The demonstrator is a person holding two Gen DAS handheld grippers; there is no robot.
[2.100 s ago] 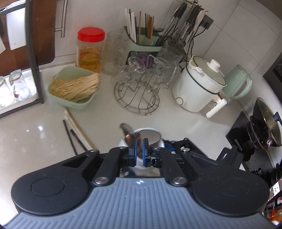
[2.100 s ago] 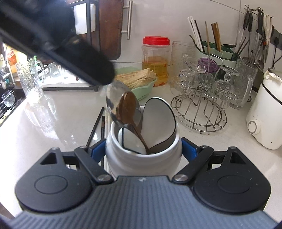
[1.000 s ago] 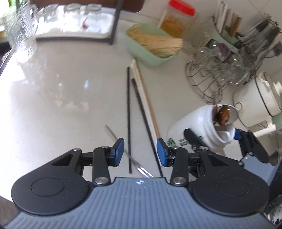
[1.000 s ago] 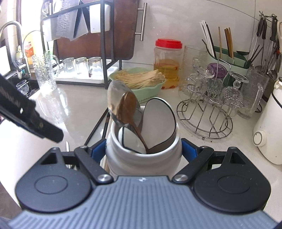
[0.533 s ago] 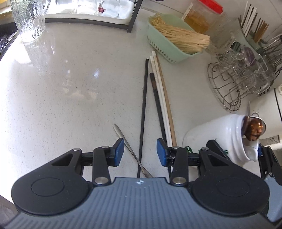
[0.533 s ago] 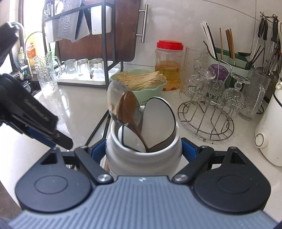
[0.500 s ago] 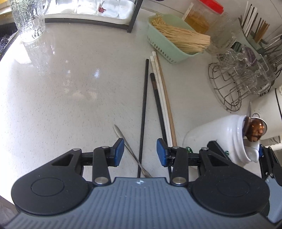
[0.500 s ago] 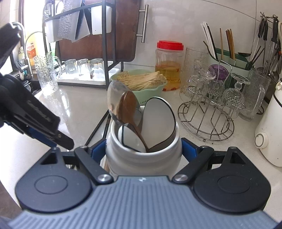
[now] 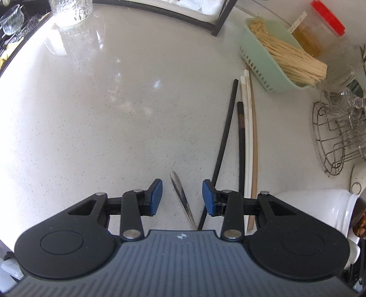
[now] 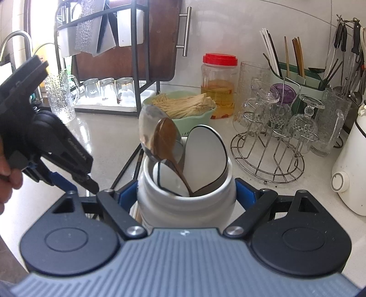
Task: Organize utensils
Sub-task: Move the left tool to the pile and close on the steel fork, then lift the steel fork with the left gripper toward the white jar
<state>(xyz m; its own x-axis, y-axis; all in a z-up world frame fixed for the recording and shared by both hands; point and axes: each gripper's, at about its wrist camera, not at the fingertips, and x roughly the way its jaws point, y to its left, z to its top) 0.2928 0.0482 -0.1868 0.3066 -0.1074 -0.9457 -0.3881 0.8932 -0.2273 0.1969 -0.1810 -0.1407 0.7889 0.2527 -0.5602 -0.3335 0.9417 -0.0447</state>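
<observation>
Between the blue pads (image 9: 157,197) of the left gripper (image 9: 182,197) lies a silver metal handle (image 9: 181,197) on a white, finely speckled counter (image 9: 96,123); just right of it run two black chopsticks (image 9: 225,148), a white one (image 9: 246,128) and a tan wooden one (image 9: 255,146). Ahead and to the right sits a pale green basket (image 9: 263,66) of straw-coloured sticks, behind it a clear jar with a red lid (image 9: 328,13) and amber contents. The right gripper (image 10: 185,196), also blue-padded, flanks a white holder (image 10: 185,205) with a silver spoon (image 10: 148,128), a brown, perhaps wooden, spoon (image 10: 165,137) and white black-edged spoons (image 10: 204,157).

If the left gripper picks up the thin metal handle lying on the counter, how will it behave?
The metal handle looks polished and narrow, so it may slip between the pads. Lying flat on the counter, it is probably hard to get under. It seems stiff.
</observation>
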